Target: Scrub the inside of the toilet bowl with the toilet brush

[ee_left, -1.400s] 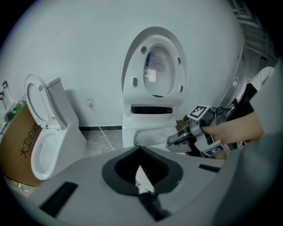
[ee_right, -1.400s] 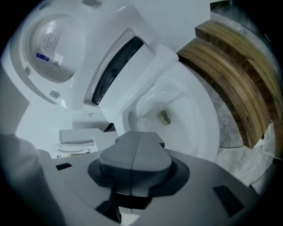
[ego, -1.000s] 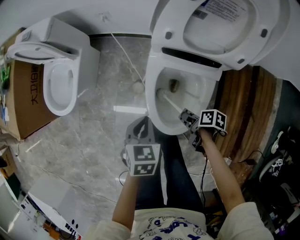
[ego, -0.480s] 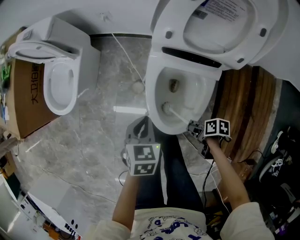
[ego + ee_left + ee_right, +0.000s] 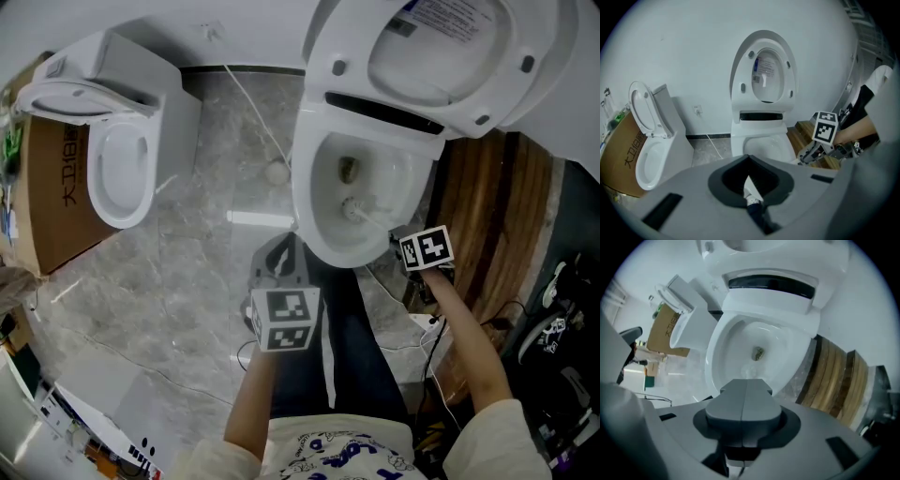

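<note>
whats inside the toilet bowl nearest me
The toilet brush and the dark drain hole beyond its head. Its handle's near end is hidden in the shut right tongs.

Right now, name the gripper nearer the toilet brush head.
Right. The right gripper holds the toilet brush by the bowl rim; the left gripper hangs short of the bowl.

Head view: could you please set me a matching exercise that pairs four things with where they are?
Things:
1. toilet brush
2. cardboard box
3. wooden boards
4. left gripper

Places:
A. at the picture's left edge
B. right of the toilet bowl
C. head inside the toilet bowl
D. over the grey floor

Pairs: 1-C; 2-A; 3-B; 4-D
</note>
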Available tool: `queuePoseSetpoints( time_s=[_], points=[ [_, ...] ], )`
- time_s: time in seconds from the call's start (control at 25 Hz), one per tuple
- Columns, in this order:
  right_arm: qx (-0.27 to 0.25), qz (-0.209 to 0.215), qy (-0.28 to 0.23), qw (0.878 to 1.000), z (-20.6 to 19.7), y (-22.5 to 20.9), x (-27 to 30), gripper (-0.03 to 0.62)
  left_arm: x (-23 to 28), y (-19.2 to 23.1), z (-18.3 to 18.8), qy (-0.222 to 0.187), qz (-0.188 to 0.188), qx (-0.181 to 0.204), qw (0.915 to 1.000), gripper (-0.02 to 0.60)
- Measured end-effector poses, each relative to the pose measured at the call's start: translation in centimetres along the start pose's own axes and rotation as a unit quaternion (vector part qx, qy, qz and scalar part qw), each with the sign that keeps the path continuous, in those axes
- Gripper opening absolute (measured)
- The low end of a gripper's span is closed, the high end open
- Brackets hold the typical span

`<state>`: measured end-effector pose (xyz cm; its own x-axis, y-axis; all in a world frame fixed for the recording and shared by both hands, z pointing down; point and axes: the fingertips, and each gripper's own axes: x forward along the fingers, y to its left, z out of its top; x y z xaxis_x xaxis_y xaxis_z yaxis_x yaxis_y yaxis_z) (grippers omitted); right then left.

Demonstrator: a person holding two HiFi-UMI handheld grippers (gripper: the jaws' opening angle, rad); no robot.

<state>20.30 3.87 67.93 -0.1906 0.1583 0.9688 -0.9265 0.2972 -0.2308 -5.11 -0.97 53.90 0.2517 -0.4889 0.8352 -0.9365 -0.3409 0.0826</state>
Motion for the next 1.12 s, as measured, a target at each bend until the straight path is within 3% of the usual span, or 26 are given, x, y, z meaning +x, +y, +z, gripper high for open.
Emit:
queuePoseSetpoints(
  time_s=[0.12, 0.24, 0.48, 0.56, 0.64, 0.72, 0.84, 1.12],
  points=[
    [-0.081, -0.057, 0.003, 0.995, 1.6, -1.0, -0.2, 0.172, 0.0, 0.1, 0.0, -0.001, 0.002, -0.001, 1.0000, 0.002],
    [-0.172, -0.115, -0.004, 0.978, 3.3, -1.9, -0.4, 0.172, -0.1, 0.2, 0.1, -0.001, 0.004, -0.002, 1.0000, 0.002],
    [-0.334, -0.231, -0.023, 0.914, 6.2, -3.0, -1.3, 0.172, -0.2, 0.9, 0.1, -0.002, 0.011, -0.005, 0.9999, 0.002],
    [-0.373, -0.264, -0.024, 0.889, 6.6, -3.0, -1.6, 0.172, -0.2, 1.0, 0.1, -0.002, 0.012, -0.006, 0.9999, 0.002],
    [-0.394, -0.284, -0.018, 0.874, 6.4, -2.6, -1.7, 0.172, -0.2, 1.1, 0.1, -0.002, 0.011, -0.006, 0.9999, 0.002],
    [-0.392, -0.289, -0.012, 0.873, 5.9, -2.1, -1.5, 0.172, -0.2, 1.1, 0.2, -0.003, 0.011, -0.007, 0.9999, 0.002],
    [-0.374, -0.280, -0.004, 0.884, 4.9, -1.4, -1.3, 0.172, -0.2, 1.3, 0.2, -0.003, 0.010, -0.007, 0.9999, 0.002],
    [-0.297, -0.220, 0.022, 0.929, 1.8, 1.6, -0.3, 0.172, -0.2, 1.3, 0.1, -0.001, 0.009, -0.006, 0.9999, 0.002]
  ],
)
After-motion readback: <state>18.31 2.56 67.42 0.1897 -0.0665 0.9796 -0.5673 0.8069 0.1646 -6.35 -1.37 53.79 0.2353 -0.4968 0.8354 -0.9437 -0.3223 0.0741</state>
